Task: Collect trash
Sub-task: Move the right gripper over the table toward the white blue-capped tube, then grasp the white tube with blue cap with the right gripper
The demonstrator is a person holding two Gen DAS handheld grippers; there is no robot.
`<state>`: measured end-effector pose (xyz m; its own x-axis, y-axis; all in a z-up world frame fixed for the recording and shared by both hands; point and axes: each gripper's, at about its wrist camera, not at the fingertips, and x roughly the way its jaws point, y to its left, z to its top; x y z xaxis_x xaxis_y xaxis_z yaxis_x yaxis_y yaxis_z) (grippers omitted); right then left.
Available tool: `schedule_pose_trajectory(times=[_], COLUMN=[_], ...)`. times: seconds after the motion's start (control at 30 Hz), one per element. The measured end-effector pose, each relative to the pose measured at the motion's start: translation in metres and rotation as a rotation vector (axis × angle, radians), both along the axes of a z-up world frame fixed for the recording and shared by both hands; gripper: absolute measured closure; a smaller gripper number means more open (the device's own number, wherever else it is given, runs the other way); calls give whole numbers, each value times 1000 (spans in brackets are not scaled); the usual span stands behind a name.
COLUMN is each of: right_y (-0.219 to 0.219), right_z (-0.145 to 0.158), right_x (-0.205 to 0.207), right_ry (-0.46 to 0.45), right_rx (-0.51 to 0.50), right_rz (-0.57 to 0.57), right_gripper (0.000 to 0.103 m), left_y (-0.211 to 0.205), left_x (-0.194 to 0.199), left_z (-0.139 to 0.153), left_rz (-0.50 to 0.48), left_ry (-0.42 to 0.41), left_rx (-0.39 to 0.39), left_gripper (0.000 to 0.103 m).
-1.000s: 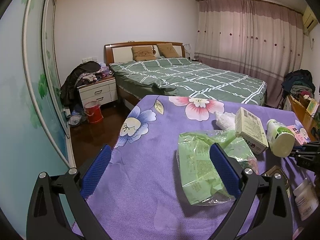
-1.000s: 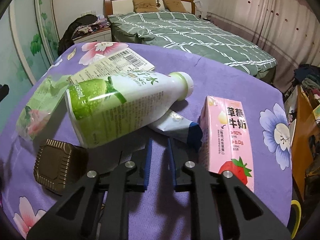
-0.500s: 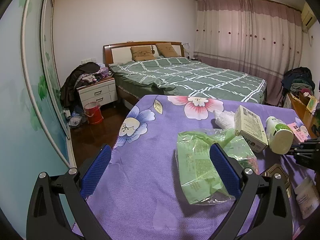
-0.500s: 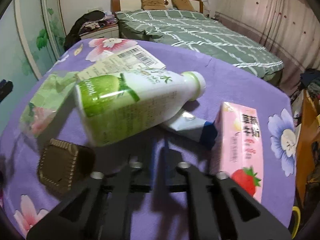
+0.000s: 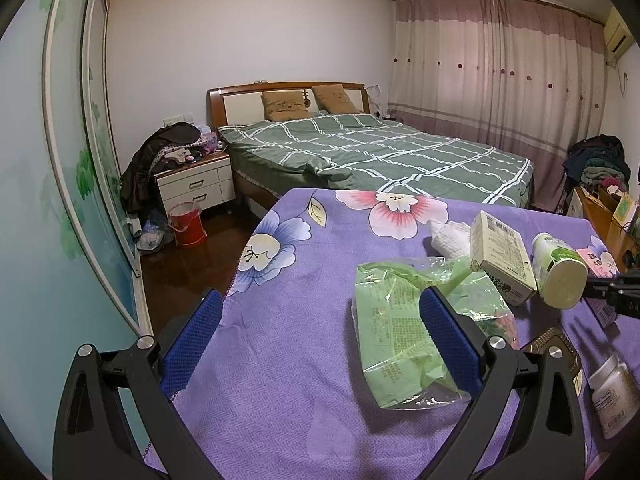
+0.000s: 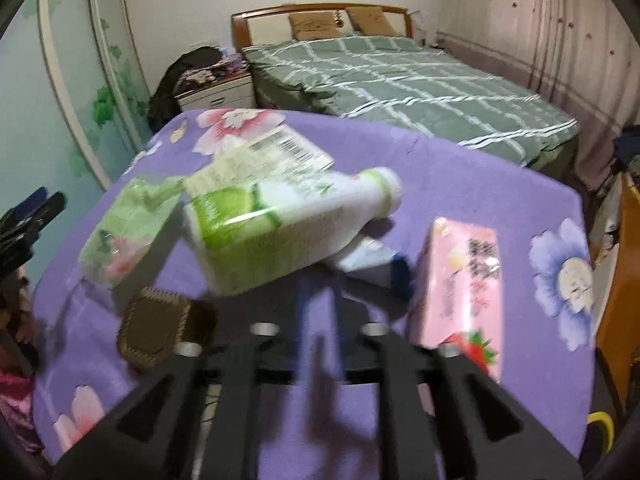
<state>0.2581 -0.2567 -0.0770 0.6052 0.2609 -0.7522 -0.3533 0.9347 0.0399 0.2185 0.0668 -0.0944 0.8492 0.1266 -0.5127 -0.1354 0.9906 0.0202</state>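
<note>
Looking down my left gripper [image 5: 320, 336], I see its blue pads spread wide and pinching nothing; the right pad sits in front of a crumpled green plastic wrapper [image 5: 404, 336] lying on the purple flowered cloth [image 5: 280, 360]. Beyond that wrapper, ahead and to the right of this claw, lie a cream carton [image 5: 502, 256] and a green-and-white bottle [image 5: 560, 276], touching each other.

My right gripper [image 6: 320, 300] is blurred, but I can make out a narrow gap between its pads; its jaws have just been opening, and nothing sits between them. Just ahead of its tips lies the green-and-white bottle on its side, cap pointing ahead-right. Under the bottle's neck, ahead-right of the tips, a white tube with a blue end [image 6: 376, 260] pokes out. Right of the claw stands a pink strawberry milk carton [image 6: 460, 296]. Left of it rests a brown ridged tray [image 6: 154, 330].
</note>
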Motion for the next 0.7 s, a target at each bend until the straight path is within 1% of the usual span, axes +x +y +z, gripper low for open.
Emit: schedule_pose_trajectory(times=[0.03,0.07,0.1,0.23,0.33,0.4,0.5,0.53,0.6,0.67,0.7], right_y=[0,0,-1,-1,-2,-2,2,3,4,4,3], right_z=[3,5,6,7,-1,-7,-10,-11,-12,-13,-14], right_x=[1,1,3,21,36,42,39,37,33,33,35], right_ry=[-31,-52,-65,-60,-11,34,63,76,72,23,29], right_rx=[-28,-43,-56,-95,-98,-87,-115,-108,-131,-175,-168], right_rz=[-15,-20,-22,-27,-16,15,57,66,61,27,26], right_gripper=[56,53,52,52,52,52,51,50,53,52,52], left_y=[-1,0,1,0,0,0,-1,-1,-1,-2,-3], left_x=[0,1,1,1,0,0,0,0,1,1,0], left_z=[0,0,0,-2,-2,-3,-3,-3,-3,-2,-2], left_rz=[-1,-1,0,-6,-6,-5,-5,-4,-5,-7,-6], left_ry=[1,1,0,3,3,5,6,6,8,10,10], left_rx=[-3,-4,-6,-3,-2,-4,-4,-4,-8,-5,-1], left_gripper=[6,6,6,6,6,6,6,6,6,6,6])
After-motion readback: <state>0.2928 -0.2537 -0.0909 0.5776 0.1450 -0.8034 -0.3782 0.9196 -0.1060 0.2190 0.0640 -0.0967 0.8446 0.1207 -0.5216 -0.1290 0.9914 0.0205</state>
